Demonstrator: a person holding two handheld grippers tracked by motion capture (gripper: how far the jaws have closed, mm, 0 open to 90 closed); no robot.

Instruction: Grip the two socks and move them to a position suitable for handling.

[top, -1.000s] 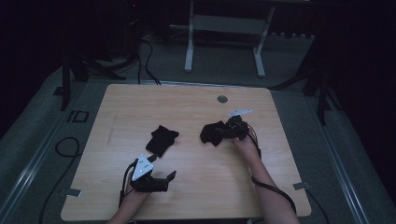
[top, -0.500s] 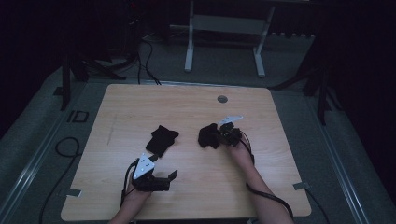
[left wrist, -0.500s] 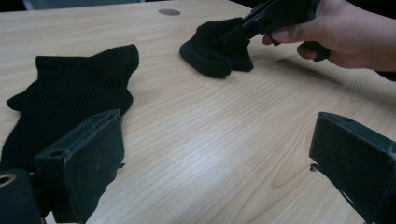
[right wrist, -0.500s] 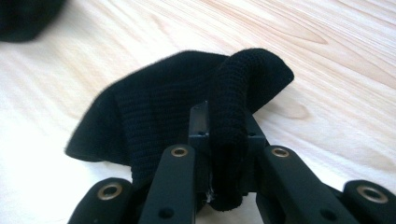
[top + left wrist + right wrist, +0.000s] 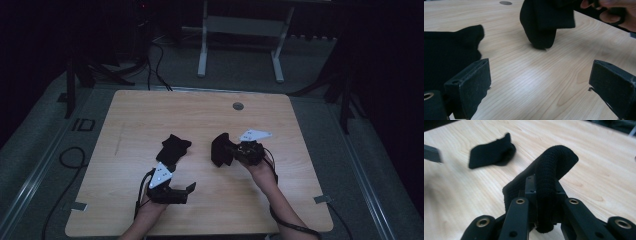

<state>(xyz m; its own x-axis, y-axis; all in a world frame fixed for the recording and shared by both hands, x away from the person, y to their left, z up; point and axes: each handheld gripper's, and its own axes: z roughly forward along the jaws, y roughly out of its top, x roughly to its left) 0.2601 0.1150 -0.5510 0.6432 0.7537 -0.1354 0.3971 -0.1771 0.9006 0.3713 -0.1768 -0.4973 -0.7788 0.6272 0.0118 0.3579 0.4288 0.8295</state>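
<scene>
The right claw (image 5: 231,151) is clamped on a black sock (image 5: 220,149), its jaws pinched tight on the knit fabric, which bunches up between them in the right gripper view (image 5: 549,195). The sock juts out past the jaw tips and droops, and in the left gripper view its low end (image 5: 541,27) seems to just touch the wooden tabletop (image 5: 200,115), though I cannot tell for certain. The person's right hand (image 5: 259,165) grips the tool from behind.

The left claw (image 5: 186,191) sits low over the tabletop, jaws spread wide with bare wood between them and nothing held. A second black sock (image 5: 173,148) lies flat on the wood just beyond this claw and off to its left side; in the left gripper view it lies close behind the left jaw (image 5: 446,50). From the right claw, that same sock lies ahead and to the left (image 5: 491,151), well apart from the held one.

A small round grommet (image 5: 238,106) sits in the tabletop far beyond both claws. Cables (image 5: 155,55) trail over the floor past the far edge.
</scene>
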